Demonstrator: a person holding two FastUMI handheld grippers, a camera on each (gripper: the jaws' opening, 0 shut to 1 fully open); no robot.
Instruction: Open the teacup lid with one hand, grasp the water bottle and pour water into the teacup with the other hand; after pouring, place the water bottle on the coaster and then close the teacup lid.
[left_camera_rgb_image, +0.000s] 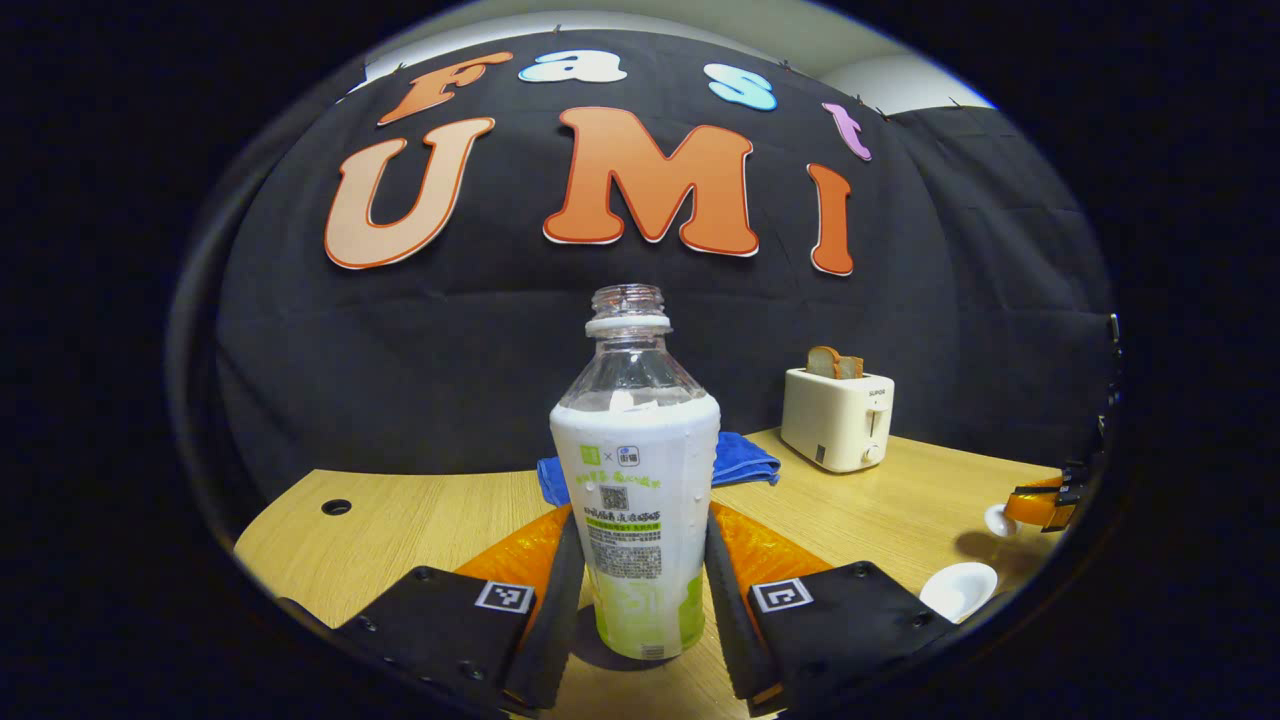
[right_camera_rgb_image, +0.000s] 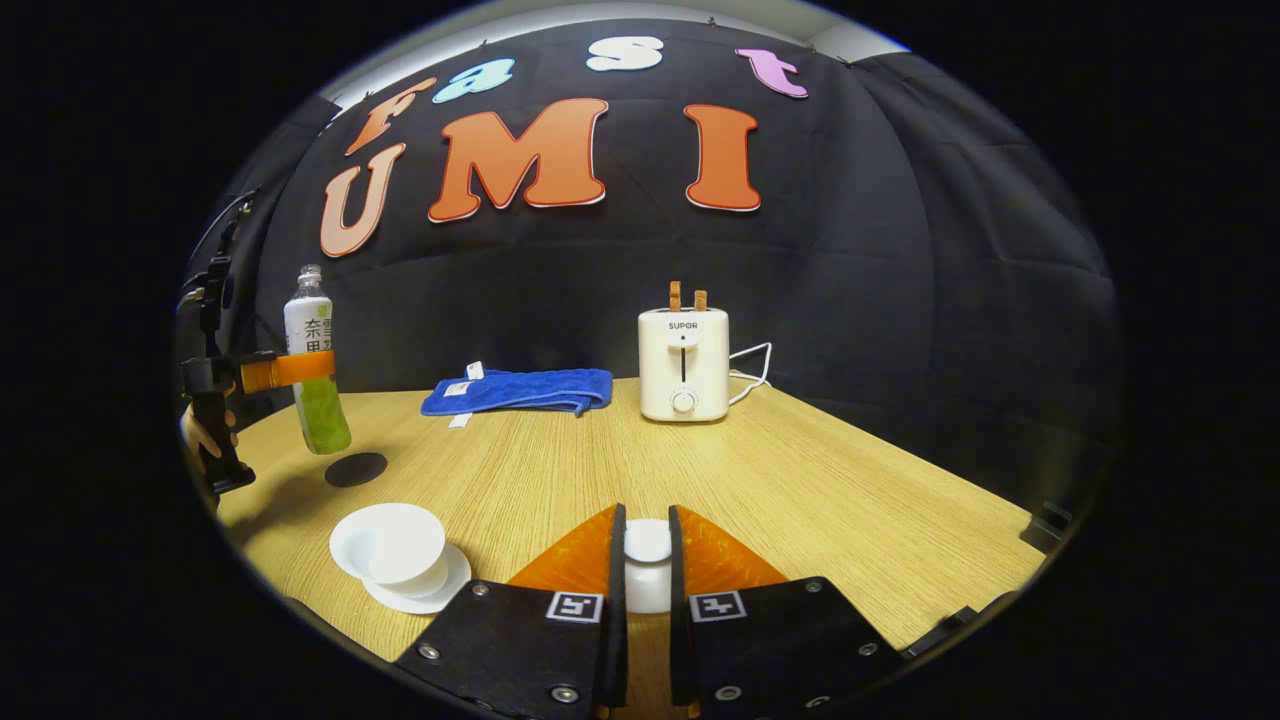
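Note:
An uncapped water bottle (left_camera_rgb_image: 636, 500) with a white and green label stands upright between my left gripper's (left_camera_rgb_image: 643, 540) fingers, which press on both its sides. From the right gripper view, the bottle (right_camera_rgb_image: 312, 385) and left gripper (right_camera_rgb_image: 290, 371) sit just behind a round black coaster (right_camera_rgb_image: 355, 469); I cannot tell whether the bottle touches it. My right gripper (right_camera_rgb_image: 646, 522) is shut on the white teacup lid (right_camera_rgb_image: 648, 545), held above the table. The open white teacup (right_camera_rgb_image: 390, 548) rests on its saucer (right_camera_rgb_image: 440, 592) to the left. In the left gripper view the teacup (left_camera_rgb_image: 958, 590) lies at lower right below the right gripper (left_camera_rgb_image: 1040, 505).
A cream toaster (right_camera_rgb_image: 683, 365) with bread slices stands at the back of the wooden table (right_camera_rgb_image: 850, 500), also seen as the toaster (left_camera_rgb_image: 838, 420). A folded blue towel (right_camera_rgb_image: 520, 390) lies left of it. A hand (right_camera_rgb_image: 200, 430) holds the left gripper. A small hole (left_camera_rgb_image: 336, 507) marks the table.

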